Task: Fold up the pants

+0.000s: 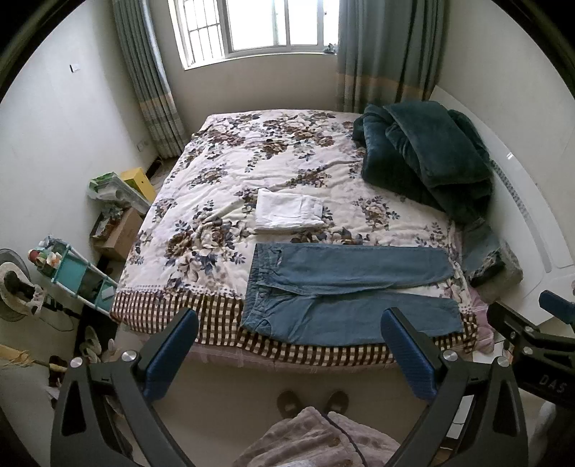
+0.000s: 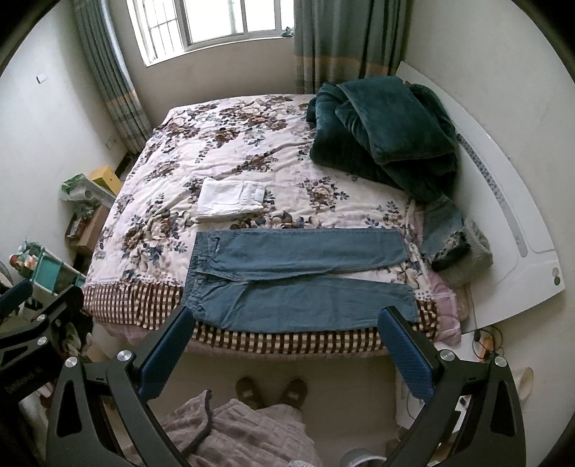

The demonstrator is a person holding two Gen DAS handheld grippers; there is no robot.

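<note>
Your left gripper, black-armed with blue padded fingers, was spread wide and held nothing. Your right gripper, built the same, was also spread wide and empty. Both hovered above the floor at the near edge of the bed, short of the fabric, with your brown slippers visible below them.

Just ahead of both grippers lay the faded blue denim jeans, spread flat on the floral quilt along the bed's near side. Their long axis ran across your view: the waistband sat to your left, and the two leg cuffs pointed to your right, toward the white headboard. The legs lay slightly apart, one beyond the other, with the nearer leg overlapping the brown checked border of the bed.

Judged from this layout, your left gripper was the closer one to the waistband and your right gripper the closer one to the cuffs. No fold had yet been made.

Beyond the jeans, near the middle of the bed, rested a neatly folded white garment. A heaped dark green plush blanket sat at the far right corner, and a window with grey-green curtains stood behind the bed.
</note>
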